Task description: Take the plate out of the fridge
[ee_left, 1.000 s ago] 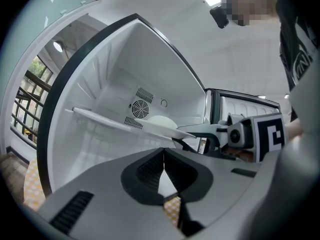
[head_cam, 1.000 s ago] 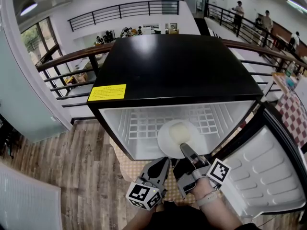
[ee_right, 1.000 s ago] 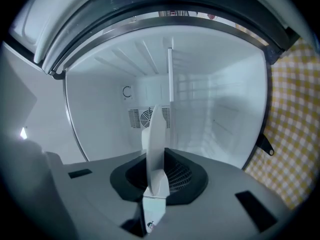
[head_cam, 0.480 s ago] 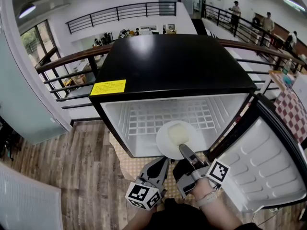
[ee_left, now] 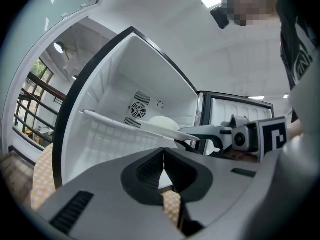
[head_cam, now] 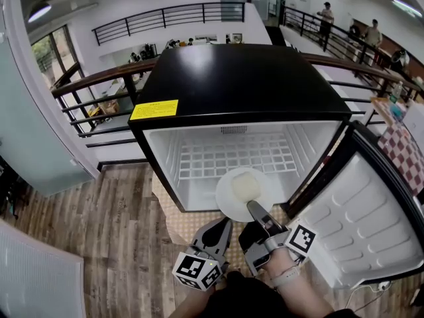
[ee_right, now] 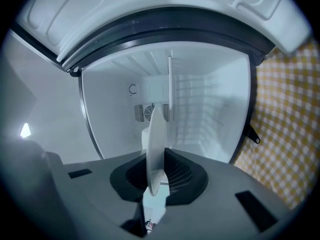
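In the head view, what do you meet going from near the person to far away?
Right gripper, white plate, wire shelf, fridge's black top, far balcony railing.

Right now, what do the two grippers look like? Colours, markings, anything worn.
The left gripper and right gripper share one build: grey moulded bodies, with black ribbed pads lining the jaws. Each carries a white cube with black square markers, the left cube and the right cube. No cables show. The person wears a dark top and a pale wrist band on the right side.
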